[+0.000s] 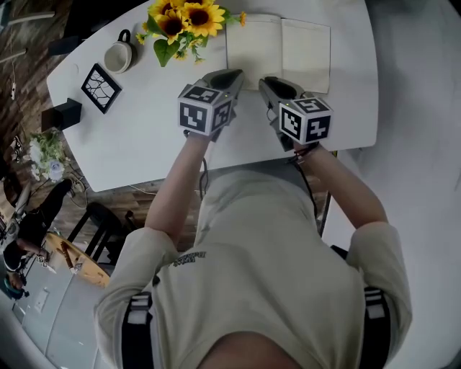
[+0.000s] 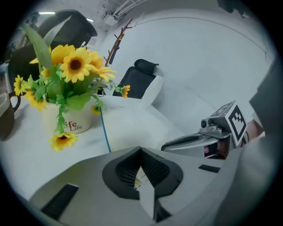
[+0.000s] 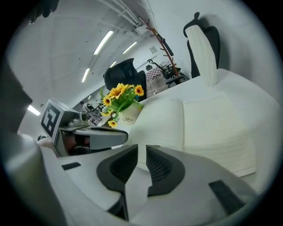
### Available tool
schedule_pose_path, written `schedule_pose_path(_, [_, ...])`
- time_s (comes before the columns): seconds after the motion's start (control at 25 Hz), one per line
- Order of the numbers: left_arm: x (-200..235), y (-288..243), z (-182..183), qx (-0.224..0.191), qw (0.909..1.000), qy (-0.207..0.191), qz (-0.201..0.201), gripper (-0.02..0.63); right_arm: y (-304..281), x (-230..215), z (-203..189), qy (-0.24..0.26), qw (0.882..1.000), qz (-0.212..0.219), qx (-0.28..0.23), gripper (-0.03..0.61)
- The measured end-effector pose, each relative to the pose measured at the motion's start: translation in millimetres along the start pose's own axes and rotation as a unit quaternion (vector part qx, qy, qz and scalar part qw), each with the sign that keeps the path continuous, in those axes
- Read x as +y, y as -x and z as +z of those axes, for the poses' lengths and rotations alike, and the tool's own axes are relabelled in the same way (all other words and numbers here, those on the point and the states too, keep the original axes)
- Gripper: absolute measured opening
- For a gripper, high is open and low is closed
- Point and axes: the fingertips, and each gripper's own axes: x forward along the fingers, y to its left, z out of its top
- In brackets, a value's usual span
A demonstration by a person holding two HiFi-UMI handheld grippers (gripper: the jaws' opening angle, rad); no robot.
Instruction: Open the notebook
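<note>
White counter point(image 1: 144, 140) carries everything. At its left end are a small dark box point(image 1: 66, 113), a black-framed picture point(image 1: 101, 88) and a pale mug point(image 1: 119, 55) with its handle towards the far edge. Next along is a cream pot of sunflowers point(image 1: 184, 20), just beside the notebook point(image 1: 279, 52), which lies open and flat near the far edge, with both pale pages showing. My left gripper point(image 1: 232, 75) points down at the near left corner of that spread. Its jaws are closed tip to tip and hold nothing. My right gripper point(image 1: 268, 83) is close beside it, aimed at the near edge of the pages by the fold. Its jaws stand a narrow slot apart, also empty. From the head view I cannot tell whether either tip touches the paper.
</note>
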Motion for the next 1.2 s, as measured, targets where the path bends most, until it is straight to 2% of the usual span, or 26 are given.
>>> schedule_pose_path(0.08, [-8,4,5,-0.004,0.9999,-0.011,-0.001,0.008,11,-9,3,0.007,1.000,-0.013,-0.008,0.006])
schedule_pose_path(0.48, [-39,30,23,-0.031,0.9984,-0.047,-0.002,0.008,52,-19,15,0.015,0.999,-0.036,-0.036,0.005])
schedule_pose_path(0.68, [-57,48,34,-0.057,0.9965,-0.061,-0.002,0.008,77,-6,25,0.028,0.997,-0.036,-0.055,0.005])
schedule_pose_path(0.88, [-78,69,50,-0.096,0.9926,-0.075,-0.004,0.008,108,12,38,0.064,0.994,-0.037,-0.082,0.005])
schedule_pose_path(1.08, [-109,93,69,-0.127,0.9872,-0.094,-0.021,0.008,146,37,49,0.102,0.988,-0.033,-0.111,0.005])
schedule_pose_path(1.2, [-132,112,85,-0.154,0.9807,-0.117,-0.030,0.008,169,52,51,0.125,0.983,-0.031,-0.133,0.005])
